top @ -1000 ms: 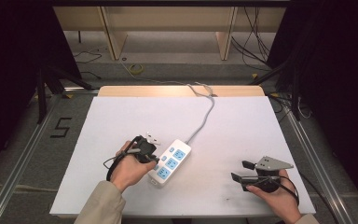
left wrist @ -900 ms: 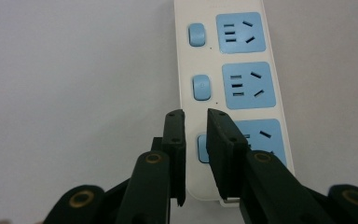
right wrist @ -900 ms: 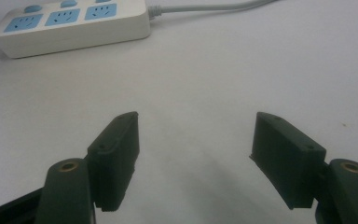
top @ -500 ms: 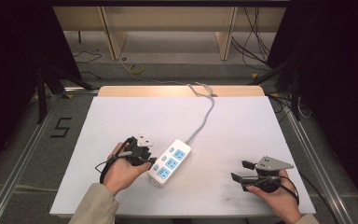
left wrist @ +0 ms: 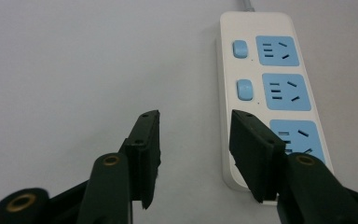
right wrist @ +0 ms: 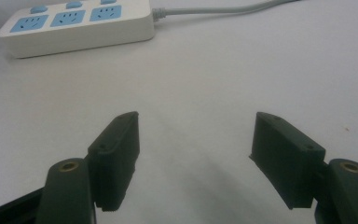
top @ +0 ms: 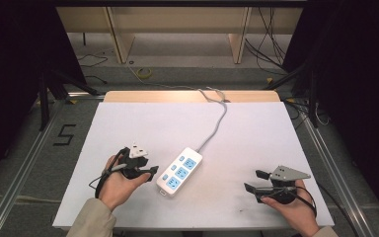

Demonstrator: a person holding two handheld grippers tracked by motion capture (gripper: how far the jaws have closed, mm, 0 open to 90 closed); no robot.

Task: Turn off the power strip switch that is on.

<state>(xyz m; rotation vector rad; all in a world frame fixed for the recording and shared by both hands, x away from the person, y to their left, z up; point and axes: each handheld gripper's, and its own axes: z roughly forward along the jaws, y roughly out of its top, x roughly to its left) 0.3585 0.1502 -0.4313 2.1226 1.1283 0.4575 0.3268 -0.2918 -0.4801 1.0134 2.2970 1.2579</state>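
Left gripper (left wrist: pixel 193 140): jaws parted, empty, low over white table (top: pixel 256 133), just beside near end of power strip (left wrist: pixel 268 84); one jaw overlapping strip's corner, contact unclear. Right gripper (right wrist: pixel 196 154): jaws spread wide, empty, well apart from strip. Power strip mid-table between hands, three blue sockets up, grey cord (top: pixel 217 123) running to far edge.

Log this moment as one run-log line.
left hand-held gripper: open, empty, beside power strip | right hand-held gripper: open, empty, apart | strip: flat, sockets empty
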